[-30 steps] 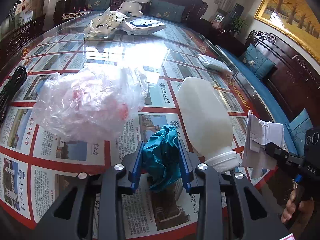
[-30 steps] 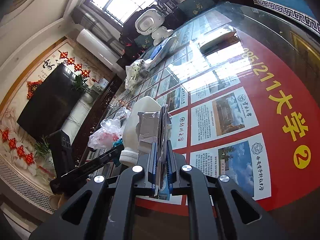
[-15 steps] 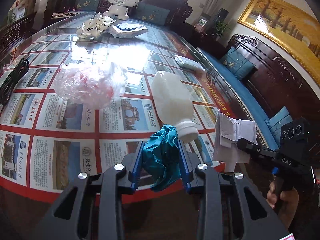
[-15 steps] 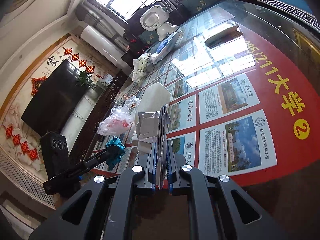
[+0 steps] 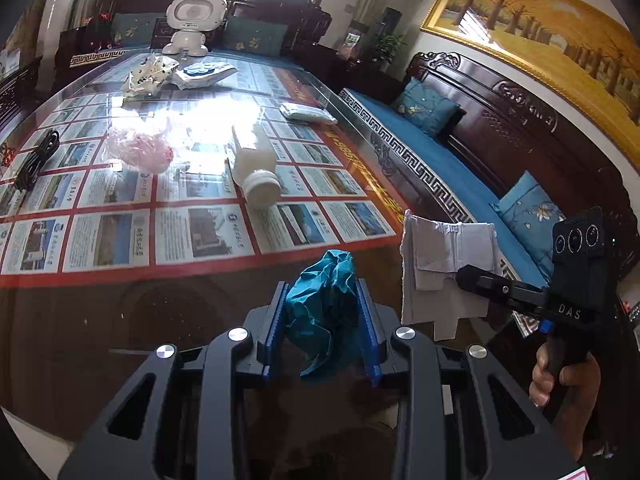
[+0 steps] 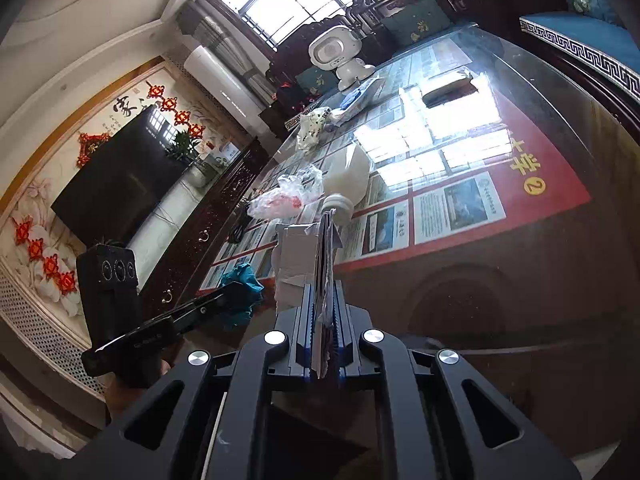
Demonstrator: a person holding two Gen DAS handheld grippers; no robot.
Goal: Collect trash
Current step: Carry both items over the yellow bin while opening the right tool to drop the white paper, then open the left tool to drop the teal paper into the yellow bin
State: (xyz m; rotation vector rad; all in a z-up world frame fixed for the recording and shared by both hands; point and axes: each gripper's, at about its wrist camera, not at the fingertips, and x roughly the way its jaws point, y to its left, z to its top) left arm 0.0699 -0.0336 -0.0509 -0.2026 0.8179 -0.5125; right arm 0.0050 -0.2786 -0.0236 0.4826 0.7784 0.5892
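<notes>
1. Left wrist view: the left gripper is clenched on a crumpled teal wad, held above the dark near edge of the glass-topped table.
2. At 3 o'clock in that view, the right gripper pinches a torn piece of grey-white cardboard, clear of the table edge.
3. Two pieces look collected, judging by both loads hanging in the air.
4. Left on the table: a white plastic bottle lying on its side at 12 o'clock, a clear plastic bag at 11 o'clock, and a crumpled wrapper farther back.
5. No bin shows in either view, so where the loads go cannot be told.
6. Window glare washes out the tabletop just behind the bottle.
7. Whether the flat packets near the white toy robot are trash is unclear.
</notes>
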